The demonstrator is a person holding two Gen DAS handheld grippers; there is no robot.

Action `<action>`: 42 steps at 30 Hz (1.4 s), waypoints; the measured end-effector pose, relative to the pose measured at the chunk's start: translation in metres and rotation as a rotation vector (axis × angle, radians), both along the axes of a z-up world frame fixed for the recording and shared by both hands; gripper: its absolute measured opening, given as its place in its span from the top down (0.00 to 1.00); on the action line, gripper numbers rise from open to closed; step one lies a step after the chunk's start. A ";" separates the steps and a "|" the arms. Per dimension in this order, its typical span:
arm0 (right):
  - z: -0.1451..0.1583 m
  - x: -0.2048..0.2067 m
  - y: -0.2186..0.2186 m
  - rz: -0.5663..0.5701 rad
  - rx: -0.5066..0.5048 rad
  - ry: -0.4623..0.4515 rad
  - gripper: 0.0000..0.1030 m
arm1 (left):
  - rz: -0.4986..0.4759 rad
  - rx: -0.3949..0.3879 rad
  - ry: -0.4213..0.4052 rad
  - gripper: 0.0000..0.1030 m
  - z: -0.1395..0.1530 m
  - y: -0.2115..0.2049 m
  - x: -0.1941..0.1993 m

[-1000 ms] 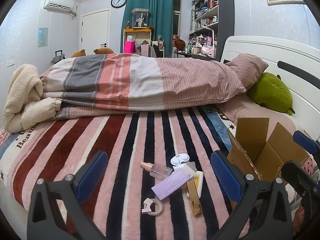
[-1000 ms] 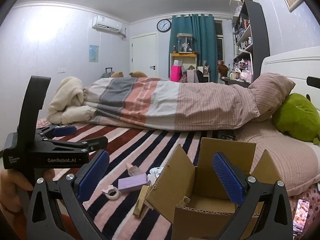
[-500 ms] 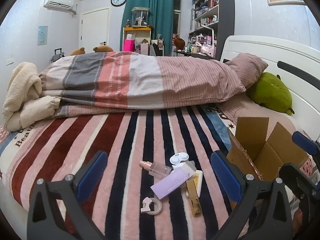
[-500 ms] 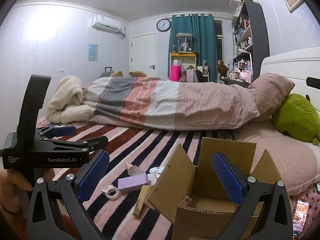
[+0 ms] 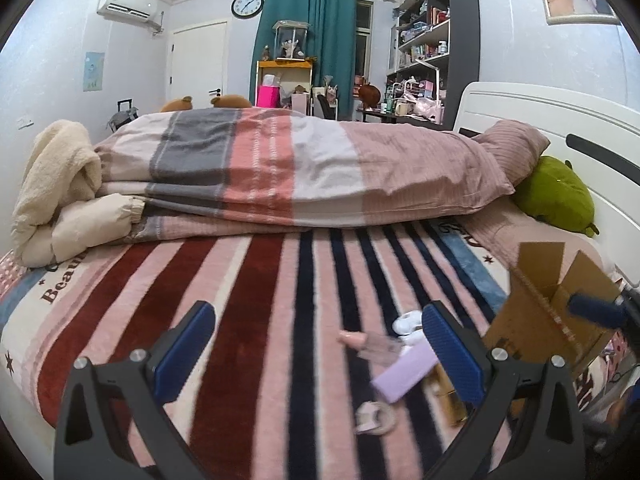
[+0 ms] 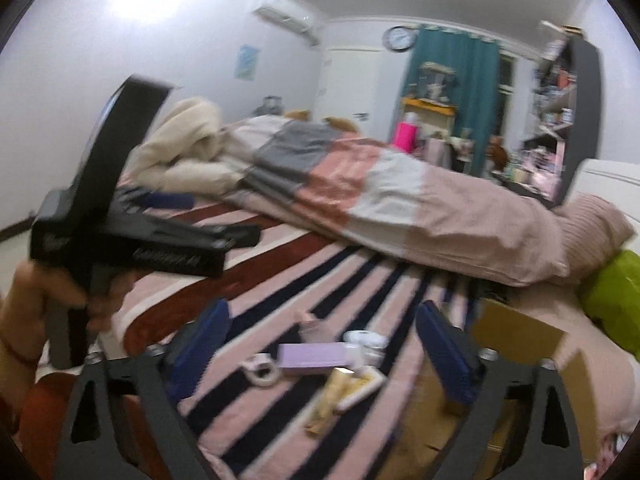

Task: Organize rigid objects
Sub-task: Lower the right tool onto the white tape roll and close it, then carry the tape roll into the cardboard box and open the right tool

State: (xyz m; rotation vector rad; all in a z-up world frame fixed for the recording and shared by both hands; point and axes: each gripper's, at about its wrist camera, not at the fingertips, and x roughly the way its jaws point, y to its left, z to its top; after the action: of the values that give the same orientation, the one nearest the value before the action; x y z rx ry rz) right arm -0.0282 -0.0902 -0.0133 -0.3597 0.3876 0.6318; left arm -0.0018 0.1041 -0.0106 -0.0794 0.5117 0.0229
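Small items lie in a cluster on the striped blanket: a lilac box [image 6: 313,358], a clear bottle with a pink cap [image 5: 370,343], a white twin-cup case [image 6: 365,339], a white ring-shaped piece [image 6: 262,369] and a gold stick [image 6: 330,402]. The lilac box also shows in the left wrist view [image 5: 404,370]. An open cardboard box [image 5: 548,308] stands to their right. My left gripper [image 5: 316,352] is open and empty, hovering left of the cluster. My right gripper [image 6: 322,348] is open and empty above the cluster; the frame is blurred.
A folded striped quilt [image 5: 300,168] lies across the far side of the bed. A cream blanket [image 5: 60,192] is bundled at the left, and a green plush [image 5: 556,196] sits by the white headboard [image 5: 560,120]. Shelves and a cabinet stand beyond.
My right gripper has swung left from over the cardboard box to over the item cluster. My left gripper has shifted left, so the items now sit toward its right finger.
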 end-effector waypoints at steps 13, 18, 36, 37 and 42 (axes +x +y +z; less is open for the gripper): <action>-0.117 0.047 0.072 0.095 -0.234 0.336 0.36 | 0.023 0.015 0.106 0.00 -0.085 0.059 0.015; -0.142 0.075 0.068 0.054 -0.219 0.438 0.43 | -0.050 -0.050 0.124 0.00 -0.103 0.069 0.018; -0.106 0.083 0.055 0.091 -0.097 0.461 0.65 | -0.412 -0.156 0.210 0.07 -0.066 0.015 0.021; -0.096 0.080 0.053 0.104 -0.089 0.438 0.65 | -0.455 -0.169 0.218 0.16 -0.055 0.004 0.023; -0.046 0.064 0.033 0.128 -0.040 0.319 0.65 | -0.573 -0.197 0.245 0.45 -0.019 -0.040 0.031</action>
State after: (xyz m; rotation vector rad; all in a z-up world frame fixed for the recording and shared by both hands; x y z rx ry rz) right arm 0.0358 -0.0577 -0.0595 -0.3236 0.6865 0.8109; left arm 0.0295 0.0637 -0.0293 -0.1207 0.7657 -0.5846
